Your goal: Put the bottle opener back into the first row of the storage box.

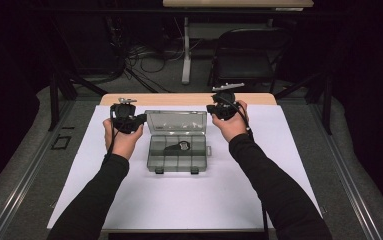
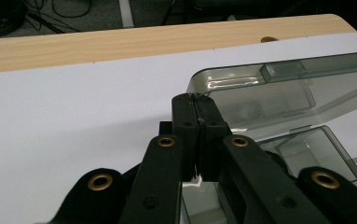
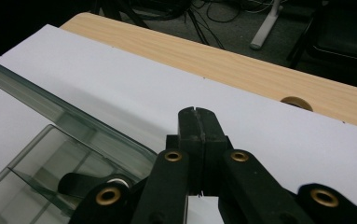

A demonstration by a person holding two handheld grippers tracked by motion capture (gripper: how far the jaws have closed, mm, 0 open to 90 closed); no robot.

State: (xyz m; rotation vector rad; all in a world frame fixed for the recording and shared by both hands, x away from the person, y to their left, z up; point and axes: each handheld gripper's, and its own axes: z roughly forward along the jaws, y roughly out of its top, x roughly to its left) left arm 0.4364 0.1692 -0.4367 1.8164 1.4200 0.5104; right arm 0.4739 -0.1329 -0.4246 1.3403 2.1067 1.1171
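- Left gripper hovers at the left end of the raised lid of the smoky compartment box. In the left gripper view its jaws are pressed flat together with nothing between them, tips level with the lid's rounded corner; whether they touch it, I can't tell.
- The box lies between the two grippers, long axis running from one to the other, lid standing open at the far side. A dark tool-like piece sits in a middle compartment, down and inward from either gripper.
- Right gripper hangs by the lid's right end, a touch farther back. Jaws shut, holding nothing, tips over the white sheet.
- Both look about equally near; my guess is the lid comes next.
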